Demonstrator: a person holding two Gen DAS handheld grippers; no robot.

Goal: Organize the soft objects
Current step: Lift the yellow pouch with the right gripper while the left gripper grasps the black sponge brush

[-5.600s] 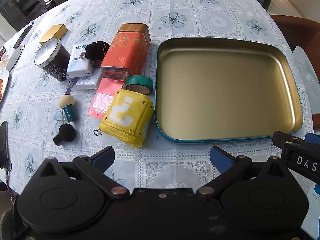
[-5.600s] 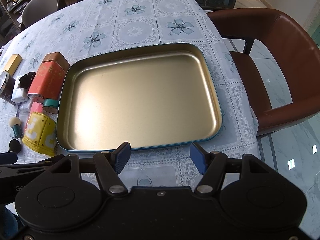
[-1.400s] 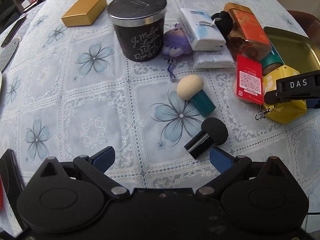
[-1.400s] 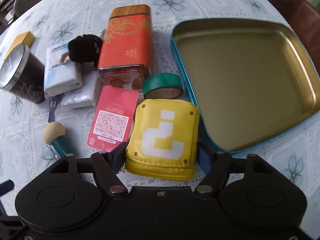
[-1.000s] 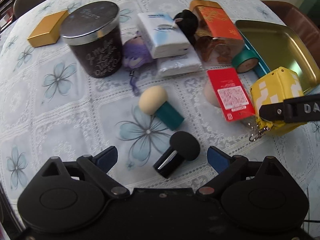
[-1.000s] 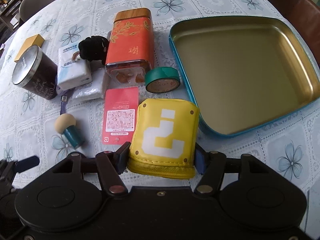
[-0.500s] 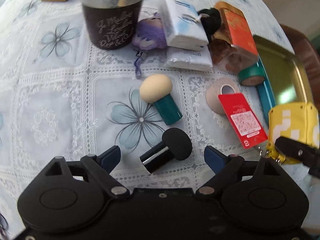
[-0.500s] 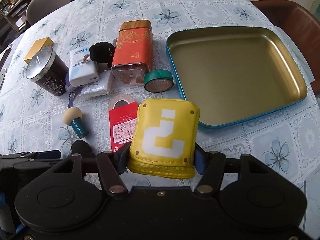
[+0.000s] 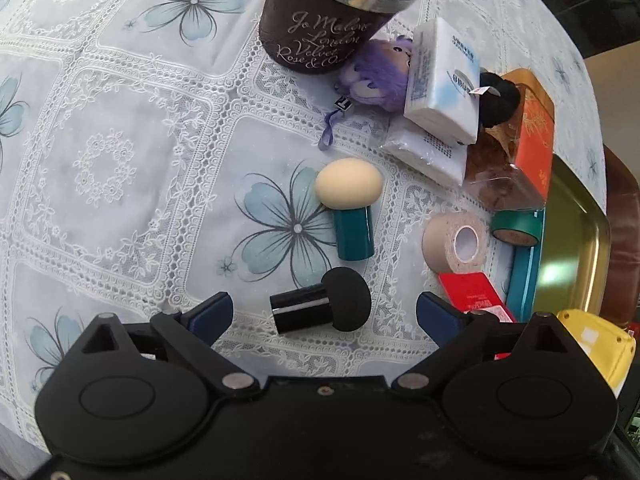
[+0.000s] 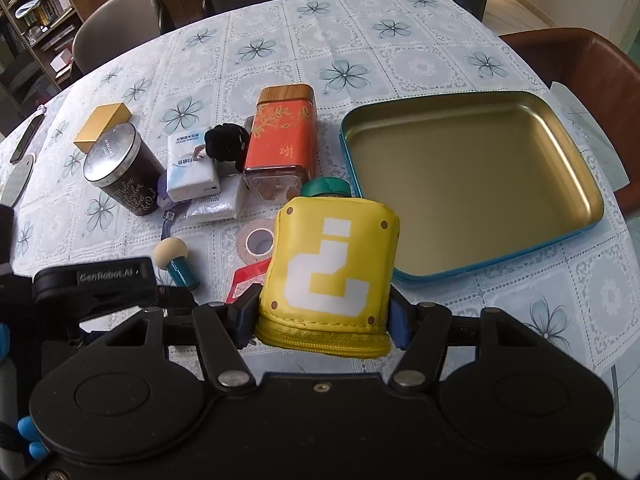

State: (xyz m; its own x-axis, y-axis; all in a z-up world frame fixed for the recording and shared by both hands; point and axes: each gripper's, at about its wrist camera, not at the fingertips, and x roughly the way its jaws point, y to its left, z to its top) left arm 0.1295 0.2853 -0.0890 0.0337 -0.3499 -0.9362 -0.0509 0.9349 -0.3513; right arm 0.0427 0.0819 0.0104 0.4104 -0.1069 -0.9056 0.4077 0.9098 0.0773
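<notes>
Left wrist view: the left gripper (image 9: 322,312) has dropped lower over the black makeup sponge (image 9: 320,307), which now lies between its wide-open fingers (grasp imminent, I judge).

Right wrist view: the right gripper (image 10: 322,312), clamped on the yellow question-block pouch (image 10: 332,270), has lifted it off the cloth, just left of the empty gold tray (image 10: 472,168).

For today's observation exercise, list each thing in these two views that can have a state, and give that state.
Right gripper: shut on pouch.
Pouch: zipped, lifted.
Left gripper: open, around black puff.
Black puff: lying on its side.
Beige puff: lying on its side.
Tray: empty.
Candle jar: upright, lidded.
Orange tin: lying flat.
</notes>
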